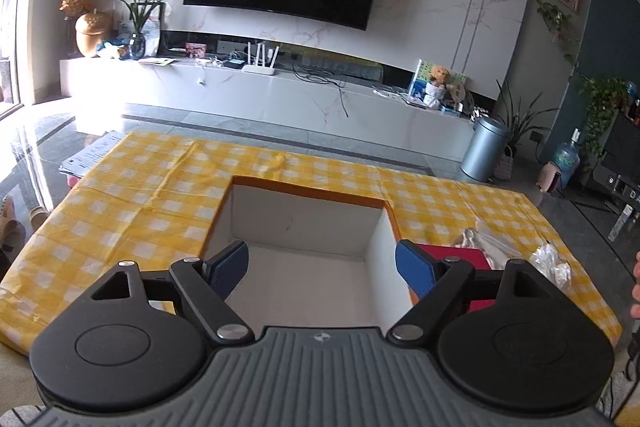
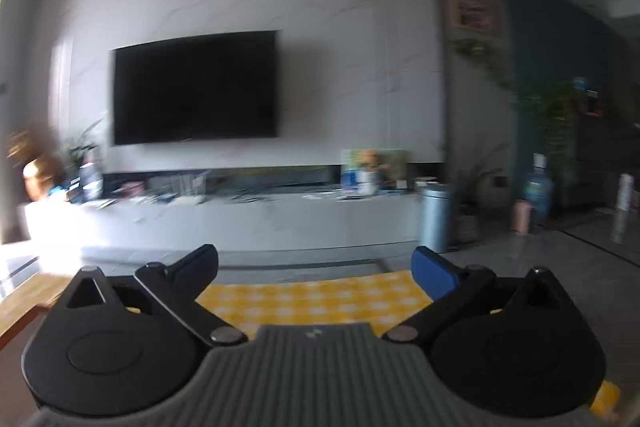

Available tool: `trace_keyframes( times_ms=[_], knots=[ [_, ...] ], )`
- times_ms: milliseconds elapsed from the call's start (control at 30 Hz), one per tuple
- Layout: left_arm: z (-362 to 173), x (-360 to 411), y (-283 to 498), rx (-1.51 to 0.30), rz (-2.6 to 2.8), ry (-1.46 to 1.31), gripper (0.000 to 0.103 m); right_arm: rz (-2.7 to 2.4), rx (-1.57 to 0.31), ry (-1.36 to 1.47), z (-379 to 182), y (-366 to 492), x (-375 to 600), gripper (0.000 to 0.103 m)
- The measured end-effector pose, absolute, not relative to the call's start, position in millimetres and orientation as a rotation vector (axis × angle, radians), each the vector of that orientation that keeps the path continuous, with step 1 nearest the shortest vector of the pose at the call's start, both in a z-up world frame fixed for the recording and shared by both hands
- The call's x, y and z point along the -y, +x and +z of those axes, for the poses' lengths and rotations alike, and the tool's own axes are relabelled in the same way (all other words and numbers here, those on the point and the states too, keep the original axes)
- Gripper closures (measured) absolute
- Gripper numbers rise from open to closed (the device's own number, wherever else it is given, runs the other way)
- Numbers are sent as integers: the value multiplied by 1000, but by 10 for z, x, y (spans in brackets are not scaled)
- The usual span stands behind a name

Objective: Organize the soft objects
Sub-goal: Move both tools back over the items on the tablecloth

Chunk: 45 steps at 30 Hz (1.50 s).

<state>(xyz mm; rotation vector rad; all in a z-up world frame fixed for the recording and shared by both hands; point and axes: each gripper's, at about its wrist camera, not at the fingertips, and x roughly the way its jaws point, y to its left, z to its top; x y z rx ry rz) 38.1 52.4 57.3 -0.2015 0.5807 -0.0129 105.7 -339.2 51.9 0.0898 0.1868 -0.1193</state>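
My left gripper (image 1: 320, 269) hangs open over an open box (image 1: 304, 223) with white inner walls and an orange rim; nothing lies between its blue pads, and the part of the box floor that shows is bare. The box stands on a yellow checked cloth (image 1: 132, 211). Right of the box lie a red cloth item (image 1: 466, 255), a pale crumpled soft thing (image 1: 486, 239) and a clear crinkled plastic bag (image 1: 552, 263). My right gripper (image 2: 316, 265) is open and empty, held nearly level above the yellow cloth (image 2: 316, 297), facing the TV wall; its view is blurred.
A hand edge (image 1: 636, 287) shows at the far right. Papers (image 1: 92, 155) stick out at the table's far left corner. Beyond the table are a grey floor, a low white TV bench (image 1: 256, 95), a metal bin (image 1: 484, 151) and a water jug (image 1: 566, 157).
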Motion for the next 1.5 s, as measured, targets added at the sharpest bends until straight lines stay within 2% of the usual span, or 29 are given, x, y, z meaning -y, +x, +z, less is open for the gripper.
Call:
trace_keyframes(
  times_ms=[167,367,433,533,633,900,1133,1333,1400,1433,1500],
  knots=[
    [585,-123,570,-604,-79,-141,5,-384,-215,297,290,1221,4146,2],
    [591,476,744,-600,-150,-19,5,-381,-438,212,-270,1431,4360,2],
    [576,632,796,-612,-168,-5,5,-351,-473,248,-365,1418,4385,2],
    [503,904,909,-680,-200,31,5,-280,-426,310,-414,1328,4335,2],
    [409,1116,977,-738,-242,47,5,-282,-450,237,-475,1372,4211,2],
    [305,1567,1106,-800,-278,97,5,-259,-725,226,-894,1749,4227,2],
    [329,1714,1149,-846,-304,86,5,-172,-823,142,-1115,1953,4049,2],
    [344,1750,1151,-867,-330,67,5,-137,-835,122,-1144,1980,4013,3],
    [354,1776,1140,-863,-320,81,5,-128,-863,160,-1158,2001,4068,14],
    [357,1780,1135,-860,-318,86,5,-120,-867,194,-1151,1996,4105,27],
    [363,1787,1137,-859,-315,97,5,-112,-864,266,-1140,1964,4191,37]
  ],
)
